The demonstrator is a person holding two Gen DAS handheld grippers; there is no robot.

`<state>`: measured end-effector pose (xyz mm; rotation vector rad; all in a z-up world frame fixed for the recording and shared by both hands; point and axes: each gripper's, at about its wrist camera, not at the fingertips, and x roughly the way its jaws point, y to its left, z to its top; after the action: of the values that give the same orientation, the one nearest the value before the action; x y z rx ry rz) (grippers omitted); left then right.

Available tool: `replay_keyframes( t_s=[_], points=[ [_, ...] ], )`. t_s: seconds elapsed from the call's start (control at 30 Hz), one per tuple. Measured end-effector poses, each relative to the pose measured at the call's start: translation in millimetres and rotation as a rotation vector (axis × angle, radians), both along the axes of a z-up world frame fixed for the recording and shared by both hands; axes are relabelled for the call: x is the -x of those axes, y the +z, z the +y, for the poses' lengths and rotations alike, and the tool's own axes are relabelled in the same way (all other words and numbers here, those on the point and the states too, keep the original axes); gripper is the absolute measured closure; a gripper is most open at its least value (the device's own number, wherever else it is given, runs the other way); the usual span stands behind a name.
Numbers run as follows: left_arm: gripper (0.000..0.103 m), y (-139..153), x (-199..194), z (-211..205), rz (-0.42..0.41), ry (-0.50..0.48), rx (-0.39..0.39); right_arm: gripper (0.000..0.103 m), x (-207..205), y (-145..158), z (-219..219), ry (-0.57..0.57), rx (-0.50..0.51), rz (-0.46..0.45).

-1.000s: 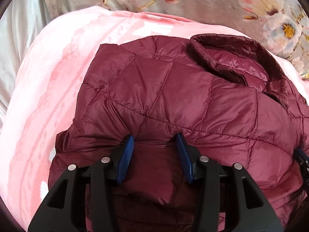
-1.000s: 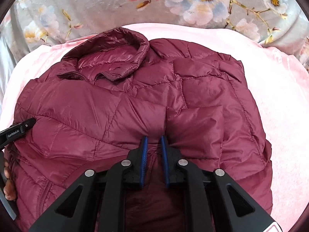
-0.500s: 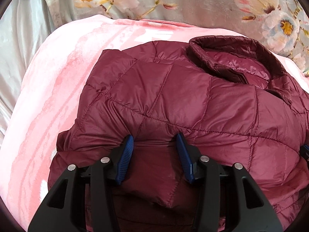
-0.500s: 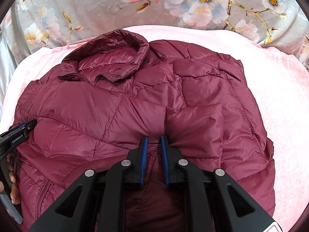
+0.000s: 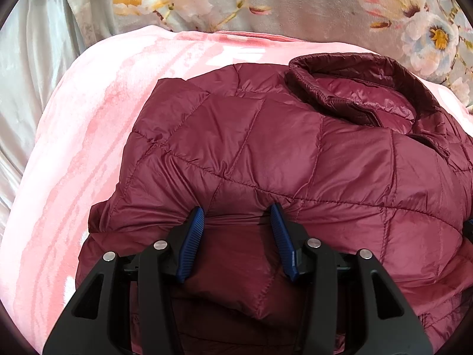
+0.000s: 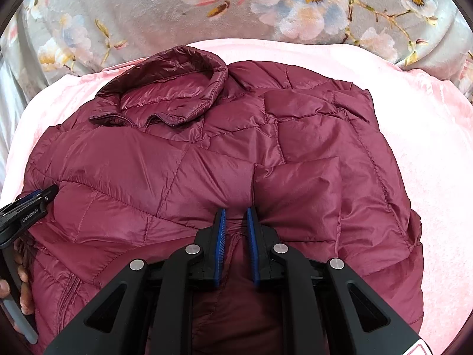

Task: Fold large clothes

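A maroon quilted puffer jacket (image 5: 266,153) lies folded on a pink blanket (image 5: 88,124), collar (image 5: 354,88) at the far side. My left gripper (image 5: 238,216) has its jaws wide apart with a thick fold of the jacket's near edge bunched between the blue pads (image 5: 192,236). In the right wrist view the jacket (image 6: 207,162) fills the middle, collar (image 6: 177,88) at upper left. My right gripper (image 6: 236,216) is shut on a pinch of jacket fabric at the near edge. The left gripper (image 6: 26,210) shows at the left edge there.
A grey floral blanket (image 6: 266,9) lies behind the pink blanket (image 6: 428,162). Pale silky sheet (image 5: 26,74) lies at the far left. A hand (image 6: 23,281) holds the left gripper's handle at the left edge of the right wrist view.
Both grippers have drawn back slightly towards me with the jacket edge in them. More pink blanket shows beyond the collar. The jaws have not changed.
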<state>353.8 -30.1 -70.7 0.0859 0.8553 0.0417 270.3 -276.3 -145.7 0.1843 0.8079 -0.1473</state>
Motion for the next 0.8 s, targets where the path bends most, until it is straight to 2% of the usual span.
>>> replay_keyframes(
  t_s=[0.67,0.8],
  points=[
    [0.056,-0.5,0.2,-1.6,-0.003,0.003,-0.023,0.090,0.4,-0.3,0.5,-0.004,0.000,-0.003],
    [0.056,1.1,0.0,1.3,-0.001,0.001,0.000,0.089,1.5,2.1,1.1,-0.006,0.005,-0.005]
  ],
)
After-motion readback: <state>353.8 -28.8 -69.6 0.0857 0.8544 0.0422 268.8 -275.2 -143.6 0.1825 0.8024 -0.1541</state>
